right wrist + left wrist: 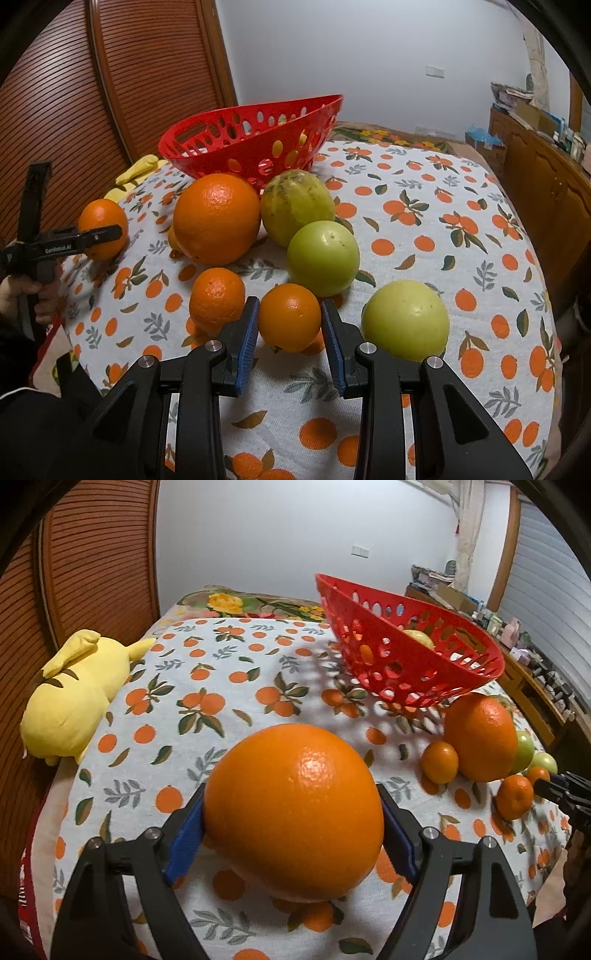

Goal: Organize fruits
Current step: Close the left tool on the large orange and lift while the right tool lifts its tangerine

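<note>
Left wrist view: the left gripper has a big orange clamped between its blue pads, fingers pressed to both flanks at the widest part, prob. so the round fruit can't roll out. Whether it's lifted or resting on the tablecloth I can't tell; its underside sits very low to the cloth. Skin is glossy, pebbled, bright highlight on top, no blemish seen. The red basket stands beyond and to the right, perforated wall w/ at least one pale-yellow fruit inside, so it's likely the drop spot. Near its base: a second large orange w/ a small mandarin just beside it. A yellow plush toy lies at the far left edge, well apart.

Right wrist view: the right gripper straddles a small orange, fingers apart, pads just beside each flank; the right one has a sliver of gap, the left may be touching, no squeeze evident. Looks like pre-grasp alignment. That fruit sits on the cloth at the front of the cluster, between another small orange and a pale-green fruit. Behind it: a green fruit, a striped yellow-green fruit, then the basket.
</note>
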Motion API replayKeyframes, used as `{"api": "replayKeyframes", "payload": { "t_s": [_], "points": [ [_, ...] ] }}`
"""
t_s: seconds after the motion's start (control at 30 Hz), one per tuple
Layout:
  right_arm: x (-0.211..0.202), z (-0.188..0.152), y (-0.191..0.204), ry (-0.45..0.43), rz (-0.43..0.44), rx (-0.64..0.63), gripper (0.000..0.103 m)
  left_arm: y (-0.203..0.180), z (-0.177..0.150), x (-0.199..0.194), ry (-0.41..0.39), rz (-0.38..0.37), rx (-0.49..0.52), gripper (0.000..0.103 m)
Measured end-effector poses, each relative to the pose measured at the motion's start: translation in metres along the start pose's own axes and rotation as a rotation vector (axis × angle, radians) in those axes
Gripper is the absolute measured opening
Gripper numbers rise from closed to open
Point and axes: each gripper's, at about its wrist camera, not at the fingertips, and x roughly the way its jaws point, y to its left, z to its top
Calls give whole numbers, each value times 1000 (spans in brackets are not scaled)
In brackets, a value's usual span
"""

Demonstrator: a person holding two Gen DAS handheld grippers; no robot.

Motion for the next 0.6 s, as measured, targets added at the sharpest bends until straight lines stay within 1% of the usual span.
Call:
{"api": "replayKeyframes", "payload": {
  "t_s": [0.17, 0.6],
  "points": [
    [-3, 5, 4, -13, 2, -10, 33, -12, 5, -8, -31, -32, 19, 82],
    [-13, 27, 9, -68, 7, -28, 33, -44, 36, -31, -107, -105, 66, 82]
  ]
}}
